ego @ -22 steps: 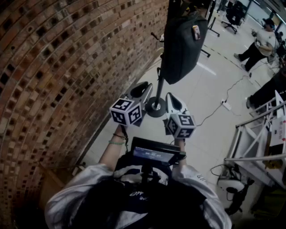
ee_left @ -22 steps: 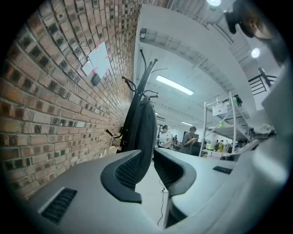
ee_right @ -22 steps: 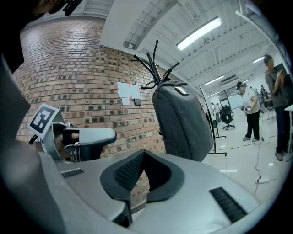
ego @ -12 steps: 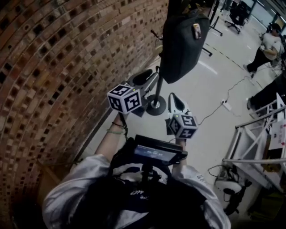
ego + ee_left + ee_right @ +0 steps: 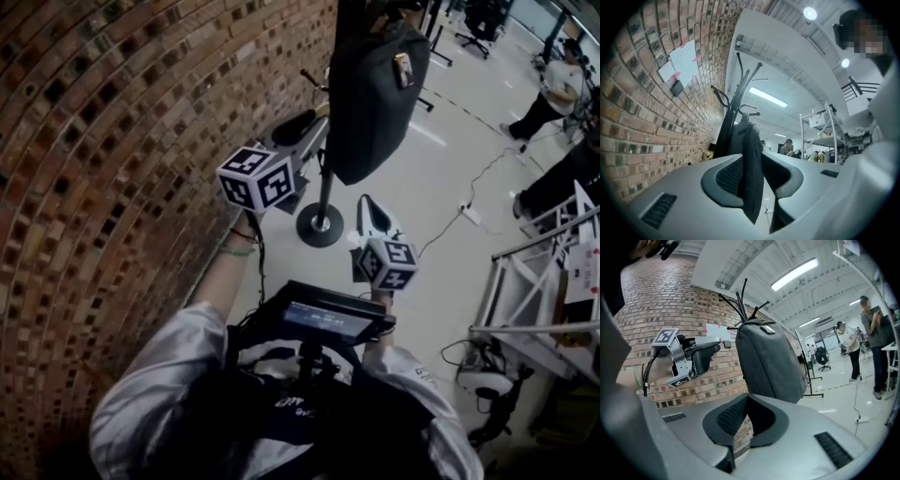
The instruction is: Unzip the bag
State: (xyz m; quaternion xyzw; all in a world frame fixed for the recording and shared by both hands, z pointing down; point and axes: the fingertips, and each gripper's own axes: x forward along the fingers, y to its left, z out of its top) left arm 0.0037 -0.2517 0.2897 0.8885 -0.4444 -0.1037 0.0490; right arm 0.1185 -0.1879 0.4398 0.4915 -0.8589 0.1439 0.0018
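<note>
A dark grey bag hangs from a black coat stand; it also fills the middle of the right gripper view as the bag. My left gripper is raised beside the bag's lower left edge, apart from it, with its jaws open. In its own view the left gripper frames the bag edge-on, further off. My right gripper hangs lower, below the bag, shut on nothing. In the right gripper view its tips meet, and the left gripper shows at the left. I cannot make out the zip.
A brick wall runs close along the left. The stand's round base rests on the pale floor. A white metal frame and a floor cable lie to the right. People stand far right.
My left gripper has risen and moved forward toward the bag's lower left side. The right gripper has stayed low in about the same place.
</note>
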